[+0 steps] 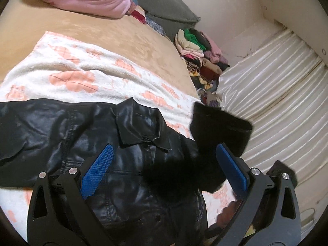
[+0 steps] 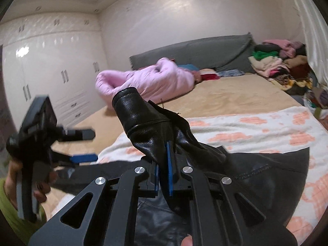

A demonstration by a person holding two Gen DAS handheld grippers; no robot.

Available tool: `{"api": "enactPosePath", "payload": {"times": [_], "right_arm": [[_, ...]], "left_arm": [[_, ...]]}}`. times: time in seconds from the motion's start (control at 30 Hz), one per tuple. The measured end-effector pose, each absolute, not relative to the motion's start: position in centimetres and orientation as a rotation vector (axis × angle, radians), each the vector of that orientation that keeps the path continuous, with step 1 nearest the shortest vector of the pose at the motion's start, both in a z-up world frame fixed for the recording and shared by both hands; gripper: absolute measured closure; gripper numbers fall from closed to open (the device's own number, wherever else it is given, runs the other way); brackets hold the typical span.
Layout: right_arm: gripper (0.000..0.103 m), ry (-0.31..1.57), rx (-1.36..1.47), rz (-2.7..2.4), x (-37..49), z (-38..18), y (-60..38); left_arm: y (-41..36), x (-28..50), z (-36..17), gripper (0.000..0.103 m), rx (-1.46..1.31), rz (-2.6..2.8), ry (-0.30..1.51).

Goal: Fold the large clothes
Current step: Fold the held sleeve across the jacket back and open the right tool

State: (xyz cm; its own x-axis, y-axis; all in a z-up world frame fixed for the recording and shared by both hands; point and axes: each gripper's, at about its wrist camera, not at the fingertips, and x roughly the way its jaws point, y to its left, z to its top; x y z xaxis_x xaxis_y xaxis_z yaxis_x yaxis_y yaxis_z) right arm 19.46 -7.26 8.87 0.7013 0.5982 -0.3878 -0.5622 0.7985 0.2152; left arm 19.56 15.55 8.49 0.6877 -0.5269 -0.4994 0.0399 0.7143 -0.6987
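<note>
**Item: black leather jacket, sleeve fold under way**

Right gripper (image 2: 164, 153): jaws are clamping the sleeve (image 2: 143, 119) of the black leather jacket (image 1: 102, 143), cuff standing up past the blue pads.

Left gripper (image 1: 164, 168): jaws are standing wide, holding nothing, hovering over the jacket's front below the collar (image 1: 139, 123).

Jacket: lying spread on the white blanket with peach motifs (image 1: 71, 71), atop the tan bed (image 1: 123, 39).

Surroundings: pink quilted coat (image 2: 147, 78) by the grey headboard; clothes pile (image 2: 276, 65) at the bedside.

Step judged: the sleeve is being carried across the body. Next move likely calls for laying it flat over the chest, the left gripper pinning the shoulder.
</note>
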Motion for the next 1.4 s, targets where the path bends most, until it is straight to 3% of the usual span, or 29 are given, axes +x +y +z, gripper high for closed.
{"api": "enactPosePath", "payload": {"times": [0.27,0.63,0.73,0.77,0.8,0.87,1.07,1.1,1.13,1.17,1.2,1.23,1.3,1.4], "right_arm": [[0.097,0.573,-0.019,0.707,18.1,3.8,-1.7],[0.092,0.713,-0.093,0.742,16.5,-2.0,1.4],[0.08,0.748,-0.12,0.734,16.2,-2.8,1.6],[0.066,0.769,-0.138,0.74,16.1,-3.1,1.6],[0.036,0.796,-0.148,0.752,15.8,-3.5,1.4],[0.006,0.824,-0.138,0.751,15.0,-3.6,0.3],[0.007,0.798,-0.063,0.716,14.0,-1.9,-5.6],[0.007,0.792,-0.046,0.693,14.1,-1.6,-6.6],[0.008,0.783,-0.026,0.661,14.4,-1.3,-7.9],[0.016,0.777,-0.014,0.647,14.7,-1.0,-8.7],[0.026,0.771,-0.003,0.619,15.3,-0.6,-9.8],[0.028,0.767,0.003,0.59,15.7,-0.4,-10.8],[0.039,0.758,0.02,0.541,16.8,0.2,-12.5],[0.051,0.732,0.042,0.451,18.8,1.5,-15.5]], "left_arm": [[17.4,18.9,6.1,0.009,-0.782,-0.382,0.782],[16.3,19.7,-0.8,0.009,-0.744,-0.338,0.981],[16.2,19.9,-2.4,0.009,-0.745,-0.324,1.022],[16.2,19.9,-2.9,0.009,-0.753,-0.323,1.031],[16.1,20.0,-3.4,0.009,-0.756,-0.315,1.048],[15.6,20.0,-4.3,0.009,-0.739,-0.296,1.08],[14.9,18.8,-5.6,0.009,-0.713,-0.275,1.108],[14.7,18.9,-5.7,0.014,-0.696,-0.264,1.106],[14.4,19.0,-5.6,0.034,-0.676,-0.25,1.095],[14.1,19.2,-5.4,0.049,-0.661,-0.24,1.084],[13.9,19.3,-5.1,0.075,-0.632,-0.213,1.075],[13.7,19.5,-4.7,0.093,-0.606,-0.199,1.066],[13.3,19.6,-3.3,0.1,-0.595,-0.231,1.023],[12.1,18.9,1.0,0.1,-0.489,-0.253,0.901]]}}
